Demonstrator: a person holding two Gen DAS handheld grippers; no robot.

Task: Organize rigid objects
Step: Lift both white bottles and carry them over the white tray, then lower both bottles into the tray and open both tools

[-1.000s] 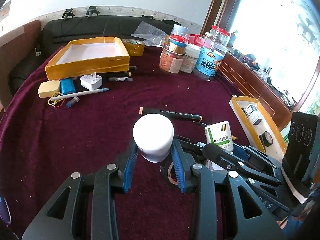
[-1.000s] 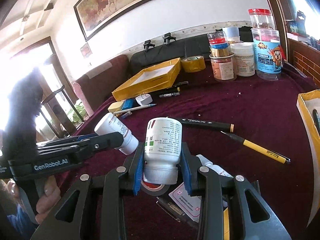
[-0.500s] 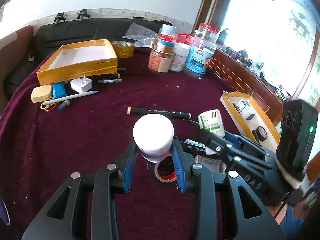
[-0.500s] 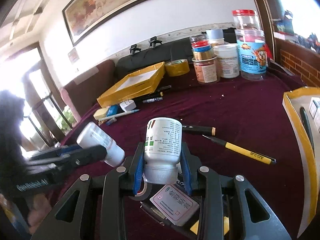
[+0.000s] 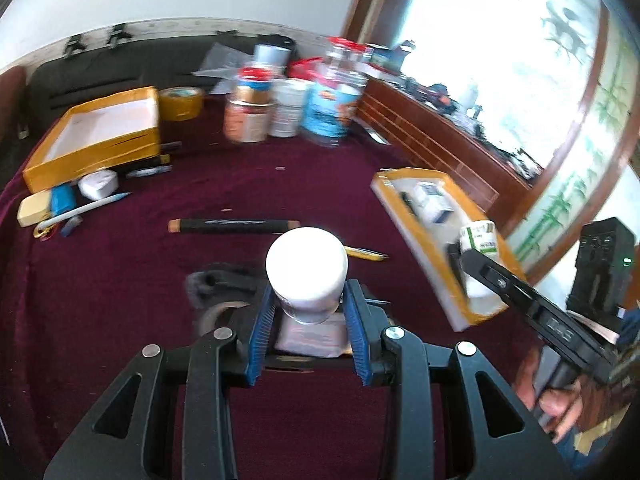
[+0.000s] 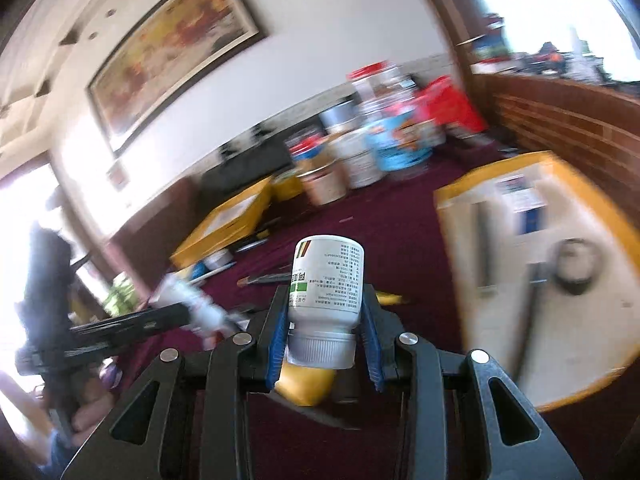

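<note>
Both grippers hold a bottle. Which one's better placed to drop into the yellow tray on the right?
Right, probably. The right gripper with its labelled bottle already sits at the tray; the left gripper and its white bottle are farther off.

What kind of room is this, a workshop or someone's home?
Most likely a home living room. A framed painting hangs on the wall, a dark sofa stands behind the table with the maroon cloth, and household jars crowd its far edge by a big window.

The left gripper (image 5: 307, 314) points downward, jaws clamped. The right gripper (image 6: 326, 334) is clamped too, tilted down, rolled slightly.
</note>
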